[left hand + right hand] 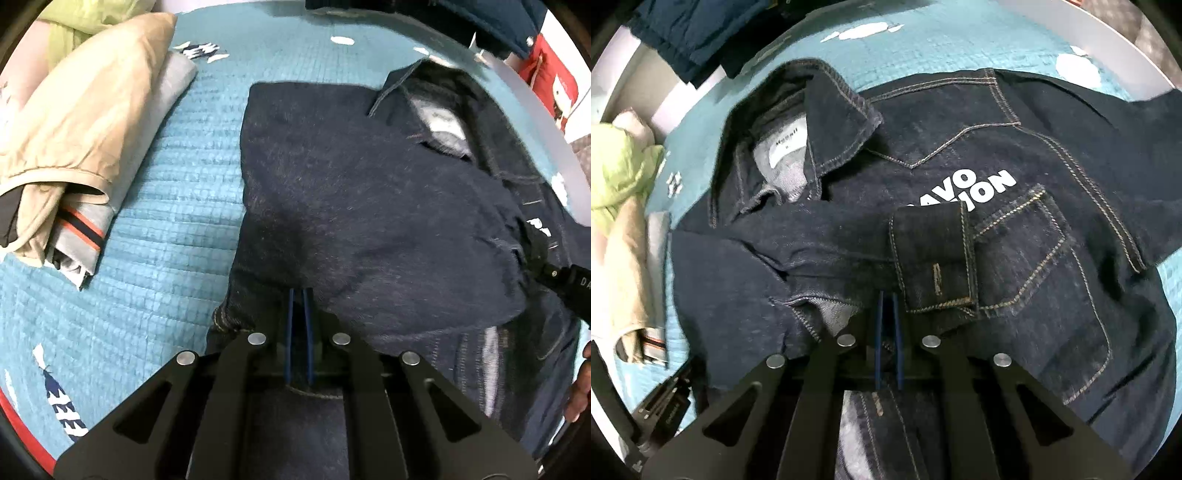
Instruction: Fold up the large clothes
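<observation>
A dark denim jacket (351, 203) lies on the teal quilted bed cover (177, 184), its left side folded across the body. My left gripper (300, 293) is shut on the jacket's near edge, with denim bunched up between the jaws. In the right wrist view the jacket (1034, 258) shows its collar with a white label (786, 147), white lettering, a chest pocket, and a sleeve cuff (934, 258) laid across the front. My right gripper (888, 297) is shut on denim just below that cuff. The right gripper's body shows at the left view's right edge.
A stack of folded clothes (81, 129) with a beige piece on top lies left of the jacket, a light green garment (617, 173) behind it. Dark blue garments (694, 33) lie at the far edge. A hand (581, 384) shows at the right edge.
</observation>
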